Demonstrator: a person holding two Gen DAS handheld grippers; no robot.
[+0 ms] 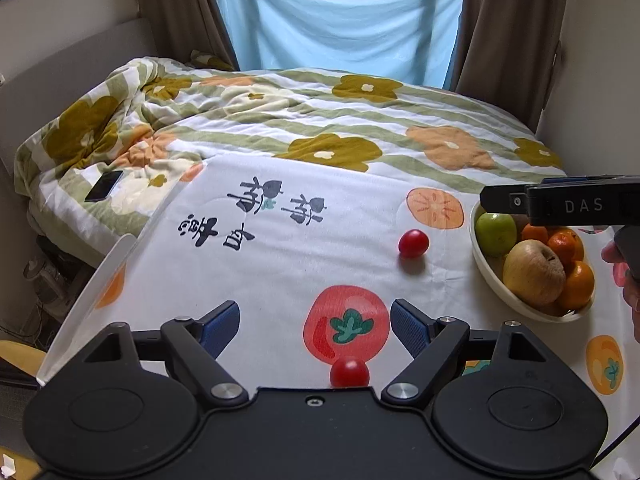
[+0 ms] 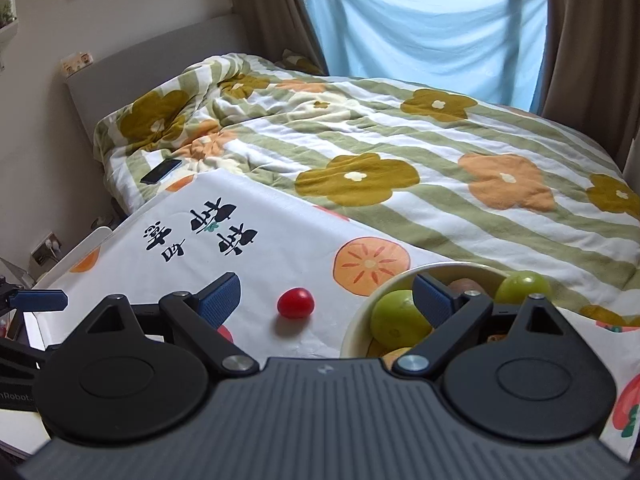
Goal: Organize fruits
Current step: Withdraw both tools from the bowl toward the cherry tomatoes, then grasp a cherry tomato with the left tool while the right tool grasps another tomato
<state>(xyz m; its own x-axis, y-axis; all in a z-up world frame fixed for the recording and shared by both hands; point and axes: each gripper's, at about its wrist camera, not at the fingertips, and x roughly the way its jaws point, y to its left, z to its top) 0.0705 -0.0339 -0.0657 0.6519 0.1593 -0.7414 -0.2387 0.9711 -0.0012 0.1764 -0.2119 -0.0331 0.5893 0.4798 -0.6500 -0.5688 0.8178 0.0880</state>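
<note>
Two open claws hang over our worktop, two tomatoes loose beside the bowl.

Nearest us, the left claw stands wide and empty, a tomato lying between its jaws but untouched, half hidden by the claw body. Further right on the cloth lies a second tomato, well apart from the first and near the bowl, which holds a green apple, a brownish apple and oranges. Our right claw is also wide and empty, one finger over the bowl's rim. We judge the near tomato comes next: lower squarely, close gently so it neither rolls nor bruises. The bowl's depth and the fruit under the right claw are hard to make out.
</note>
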